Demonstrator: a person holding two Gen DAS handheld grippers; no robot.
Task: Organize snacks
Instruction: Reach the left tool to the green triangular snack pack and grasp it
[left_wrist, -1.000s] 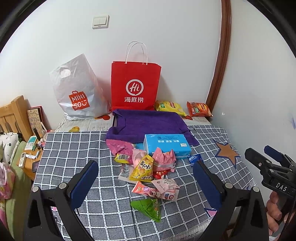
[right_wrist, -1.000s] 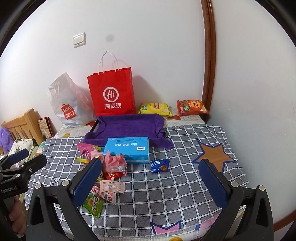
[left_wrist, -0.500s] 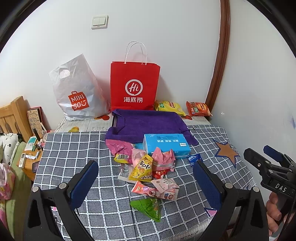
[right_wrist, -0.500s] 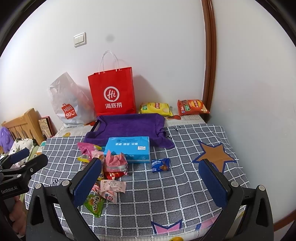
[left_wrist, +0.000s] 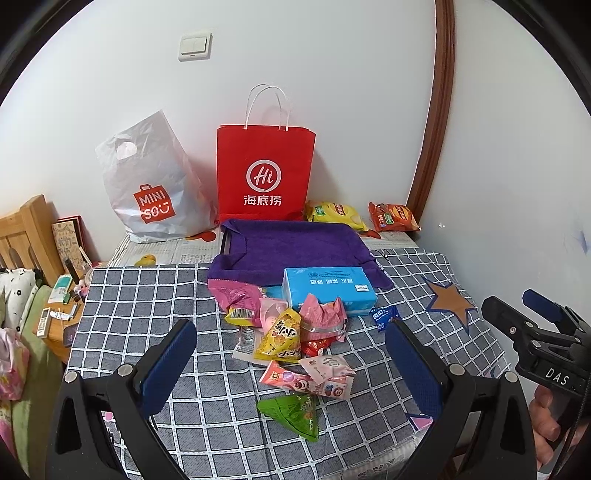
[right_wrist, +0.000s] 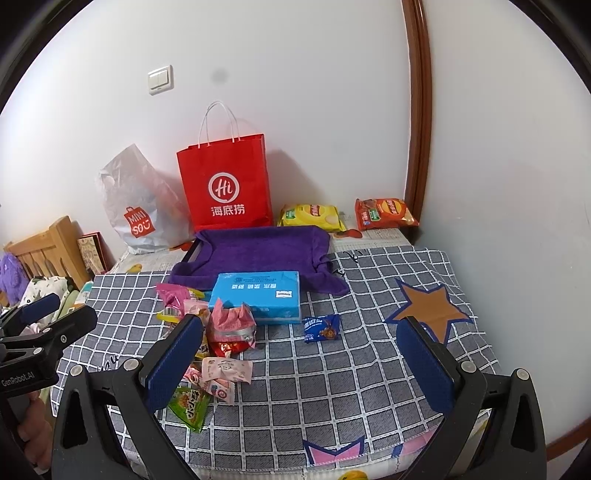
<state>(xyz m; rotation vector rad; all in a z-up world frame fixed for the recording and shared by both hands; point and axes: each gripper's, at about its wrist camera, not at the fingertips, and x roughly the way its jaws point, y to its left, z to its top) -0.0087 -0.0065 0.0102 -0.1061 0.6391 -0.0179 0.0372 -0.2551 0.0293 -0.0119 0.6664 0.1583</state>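
both tongs (left_wrist: 291, 363) (right_wrist: 301, 363) spread, empty | purple tray (left_wrist: 291, 245) bare | snacks (left_wrist: 291, 332) loose on cloth (right_wrist: 351, 384)

Bare checked tablecloth (right_wrist: 369, 369) lies open right of the snack pile (left_wrist: 295, 343), broken only by a small blue packet (right_wrist: 320, 328). Behind the pile, a blue tissue box (left_wrist: 328, 290), purple towel (left_wrist: 291, 243) and red paper bag (left_wrist: 265, 173) block the way to the wall.

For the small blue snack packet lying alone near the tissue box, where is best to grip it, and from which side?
Probably grip the small blue snack packet across its flat middle, coming from above. It lies flat and apart from the pile, nearer the right tool.
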